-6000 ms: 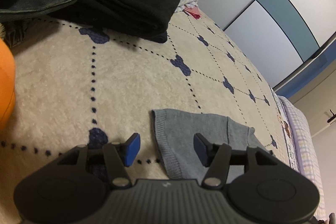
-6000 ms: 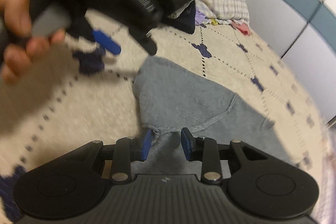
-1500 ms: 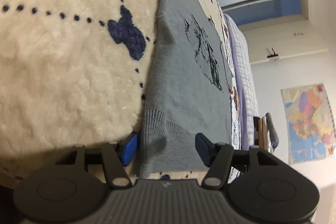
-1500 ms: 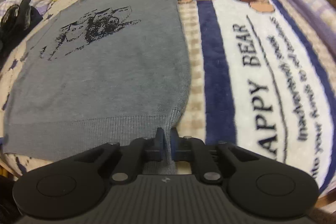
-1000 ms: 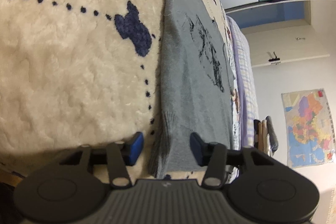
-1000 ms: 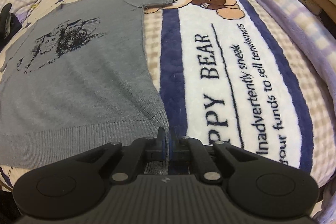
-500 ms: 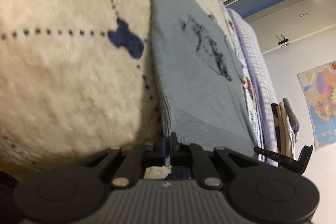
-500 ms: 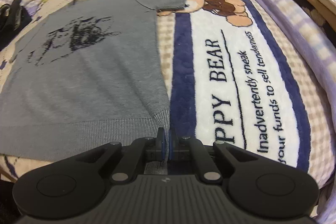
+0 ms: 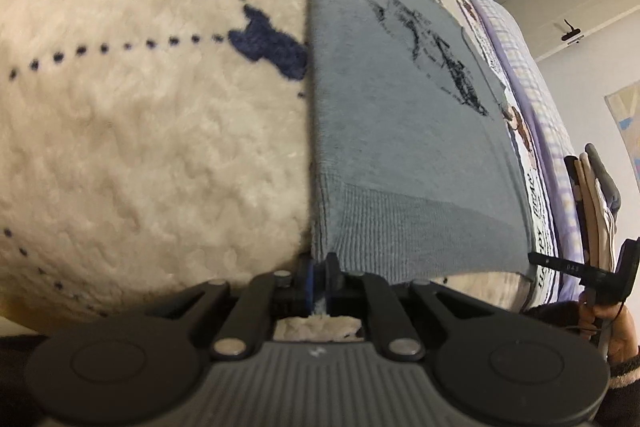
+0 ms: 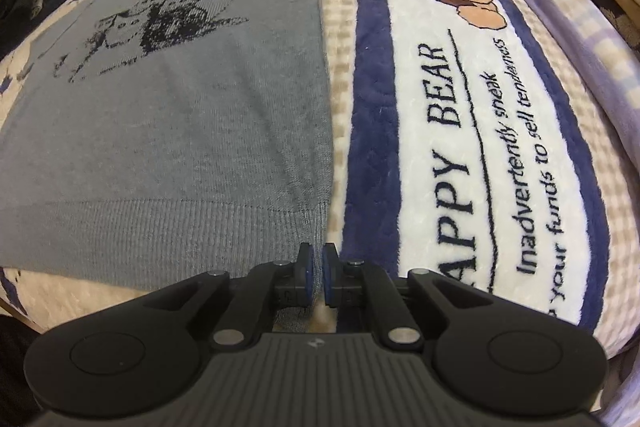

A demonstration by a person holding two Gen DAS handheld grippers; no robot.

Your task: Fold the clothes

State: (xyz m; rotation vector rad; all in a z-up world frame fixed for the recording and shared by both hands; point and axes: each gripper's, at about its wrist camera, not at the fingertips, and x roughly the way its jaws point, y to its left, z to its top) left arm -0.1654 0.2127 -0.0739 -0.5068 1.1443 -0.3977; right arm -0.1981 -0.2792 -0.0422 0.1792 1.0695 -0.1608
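Both tongs, left [image 9: 317, 277] and right [image 10: 315, 277], clenched on grey knit tee [image 10: 192, 107] hem corners, right easing; next, probably folding hem toward collar, frame top.

Our left gripper [image 9: 318, 277] is matte black plastic: a ribbed grey-black body at 6 o'clock, a round raised disc at 7 and at 5 o'clock, two angled link arms each with a silver screw head, and slim fingers faced with blue pads [image 9: 309, 283]. Our right gripper [image 10: 319, 281] has the same build, a small pale logo mark on the ribbed body and blue pads [image 10: 329, 281] on the fingers. In the left wrist view, at 4 o'clock, our right hand [image 9: 618, 331] shows a dark fuzzy cuff with a pale edge and a thin cable beside it
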